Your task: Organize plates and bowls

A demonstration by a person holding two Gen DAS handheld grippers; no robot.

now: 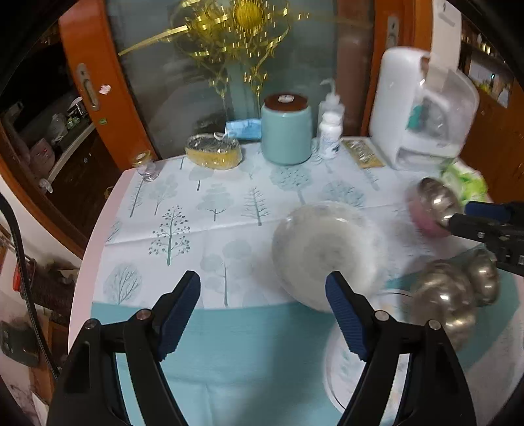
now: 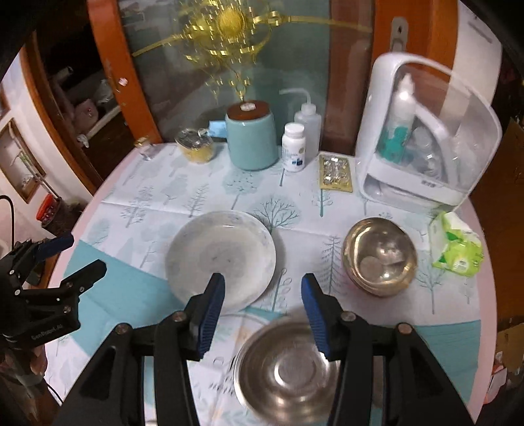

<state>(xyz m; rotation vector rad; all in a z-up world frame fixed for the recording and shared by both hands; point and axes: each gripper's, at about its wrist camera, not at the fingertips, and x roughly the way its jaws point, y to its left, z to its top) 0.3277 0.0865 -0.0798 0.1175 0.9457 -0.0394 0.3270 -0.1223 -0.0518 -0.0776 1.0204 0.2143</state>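
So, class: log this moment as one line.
left hand-held gripper: open, empty | right hand-held gripper: open, above steel bowl | white plate: on table

A round bench (image 2: 108,183) wears a pale cloth printed with trees (image 2: 196,196). Along its far edge stand a small clear glass (image 2: 147,151), a lidded clear dish of yellow contents (image 2: 196,145), a light-blue canister with a brown lid (image 2: 252,136), a white pill bottle (image 2: 294,147) and, just behind it, a squeeze bottle with a bent spout (image 2: 308,126). A foil blister pack (image 2: 336,173) lies flat beside a white appliance with a clear hood (image 2: 425,137). A green tissue packet (image 2: 457,247) sits near the right rim. Behind, a glass door in an orange frame (image 2: 111,82) bears a gold ornament (image 2: 229,29).
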